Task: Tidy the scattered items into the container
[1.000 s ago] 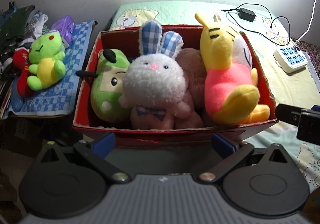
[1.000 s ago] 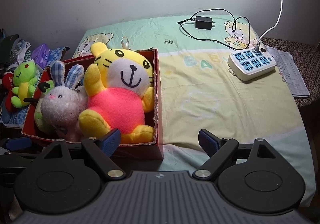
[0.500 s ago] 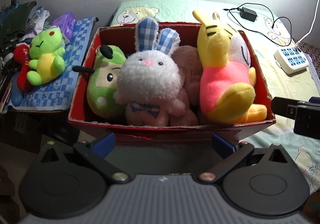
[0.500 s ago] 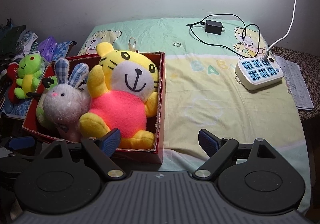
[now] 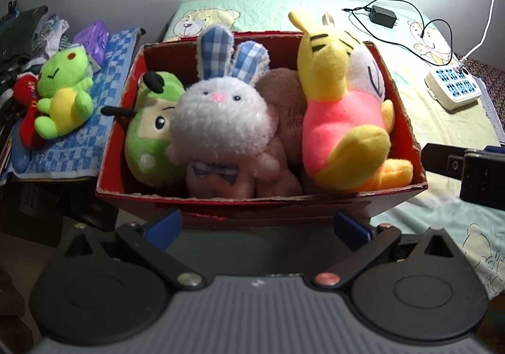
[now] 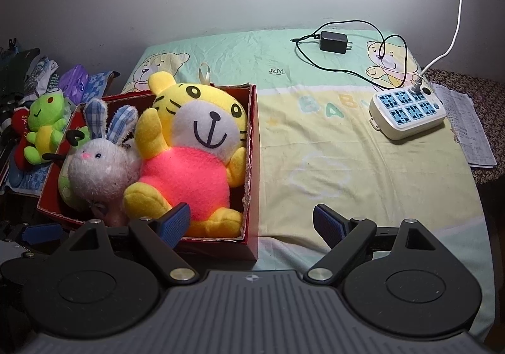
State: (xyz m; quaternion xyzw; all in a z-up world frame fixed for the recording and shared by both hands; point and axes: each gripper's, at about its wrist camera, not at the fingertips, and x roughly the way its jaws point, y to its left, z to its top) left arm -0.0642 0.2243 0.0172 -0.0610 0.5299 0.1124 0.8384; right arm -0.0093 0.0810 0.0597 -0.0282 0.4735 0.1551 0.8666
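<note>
Green frog toy (image 5: 61,92) lying outside the red box (image 5: 258,199), on the blue checked cloth (image 5: 94,136) to its left. Looking light and squashy; the belly would be taking a pinch best. Tiger (image 6: 195,155), bunny (image 5: 221,120) and others crowding the box. Left gripper (image 5: 257,223) and right gripper (image 6: 252,218) both hovering with jaws spread, empty. Box wall standing between.

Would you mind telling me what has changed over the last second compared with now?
Both grippers, the left gripper and the right gripper, drew back a little from the red box, both open and empty; nothing was taken or let go. The yellow tiger, grey bunny and green plush stayed in the box, and the green frog stayed outside on the blue towel.
</note>
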